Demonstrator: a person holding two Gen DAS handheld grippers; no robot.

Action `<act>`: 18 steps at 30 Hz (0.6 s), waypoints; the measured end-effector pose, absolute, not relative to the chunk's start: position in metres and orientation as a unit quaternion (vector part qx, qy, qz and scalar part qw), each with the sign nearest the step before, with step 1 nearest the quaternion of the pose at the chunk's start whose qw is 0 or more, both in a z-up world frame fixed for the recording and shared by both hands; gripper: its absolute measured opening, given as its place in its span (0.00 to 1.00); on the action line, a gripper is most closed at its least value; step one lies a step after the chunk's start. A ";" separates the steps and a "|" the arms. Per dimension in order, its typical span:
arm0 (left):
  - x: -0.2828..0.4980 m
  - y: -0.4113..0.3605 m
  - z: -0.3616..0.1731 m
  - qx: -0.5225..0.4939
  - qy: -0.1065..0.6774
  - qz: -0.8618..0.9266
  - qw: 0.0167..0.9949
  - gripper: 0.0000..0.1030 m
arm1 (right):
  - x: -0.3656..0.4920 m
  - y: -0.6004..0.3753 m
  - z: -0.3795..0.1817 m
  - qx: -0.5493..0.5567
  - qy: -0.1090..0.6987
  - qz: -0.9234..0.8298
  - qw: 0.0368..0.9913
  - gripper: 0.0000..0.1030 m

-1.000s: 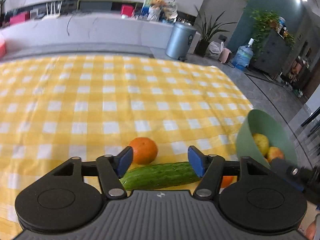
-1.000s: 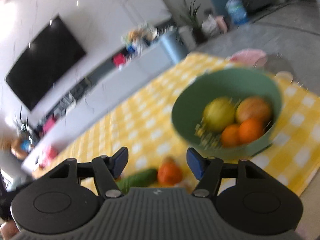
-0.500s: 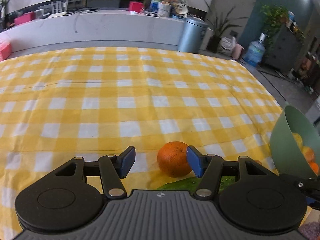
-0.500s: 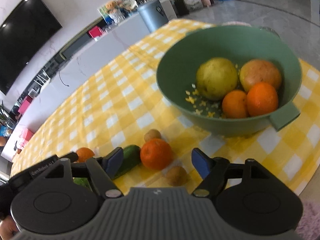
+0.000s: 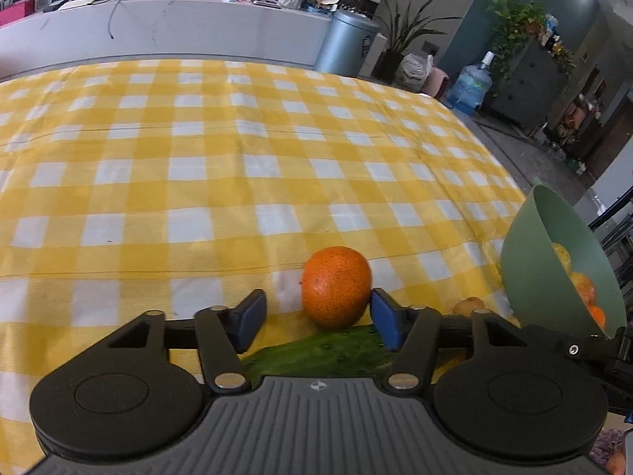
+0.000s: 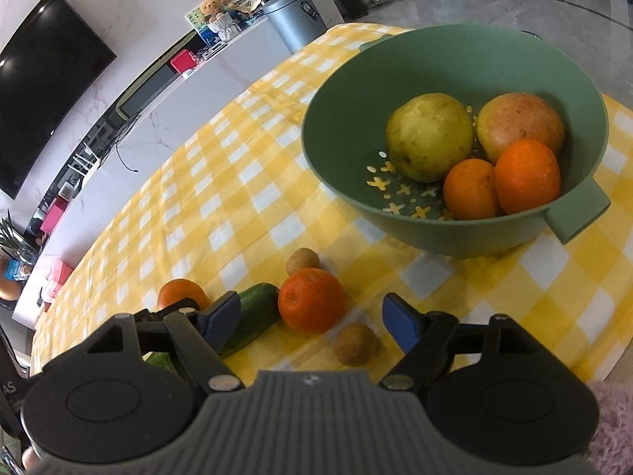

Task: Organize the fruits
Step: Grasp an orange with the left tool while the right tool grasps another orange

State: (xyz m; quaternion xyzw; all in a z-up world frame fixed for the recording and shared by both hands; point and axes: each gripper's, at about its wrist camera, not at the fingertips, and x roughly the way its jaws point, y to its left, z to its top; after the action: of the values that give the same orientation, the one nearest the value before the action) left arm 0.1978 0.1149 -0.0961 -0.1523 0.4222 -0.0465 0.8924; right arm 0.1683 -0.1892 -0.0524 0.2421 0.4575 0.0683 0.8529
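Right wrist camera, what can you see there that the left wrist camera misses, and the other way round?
Only the right wrist view shows the bowl's inside clearly: a yellow pear, a reddish apple and two oranges. It also shows a small brown fruit near the right gripper, whose jaws have just been opening around nothing.

Only the left wrist view shows the left gripper, its jaws just closing, one pad beside an orange.

Both show the green bowl, the cucumber and the checked tablecloth.
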 end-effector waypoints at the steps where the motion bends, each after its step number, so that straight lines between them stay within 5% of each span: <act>1: 0.198 0.113 -0.096 -0.152 0.419 -0.052 0.894 0.55 | 0.168 -0.190 -0.053 0.243 0.458 0.071 0.852 0.74; 4: 0.195 0.107 -0.097 -0.146 0.406 -0.063 0.900 0.42 | 0.169 -0.189 -0.054 0.250 0.460 0.083 0.848 0.75; 18: 0.185 0.102 -0.094 -0.100 0.377 -0.071 0.918 0.40 | 0.176 -0.191 -0.065 0.279 0.466 0.065 0.837 0.72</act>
State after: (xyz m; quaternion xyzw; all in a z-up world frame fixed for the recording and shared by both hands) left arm 0.1847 0.1015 -0.0940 -0.1004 0.3769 -0.0711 0.9181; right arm 0.1760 -0.1906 -0.0650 0.2788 0.4662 0.0654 0.8371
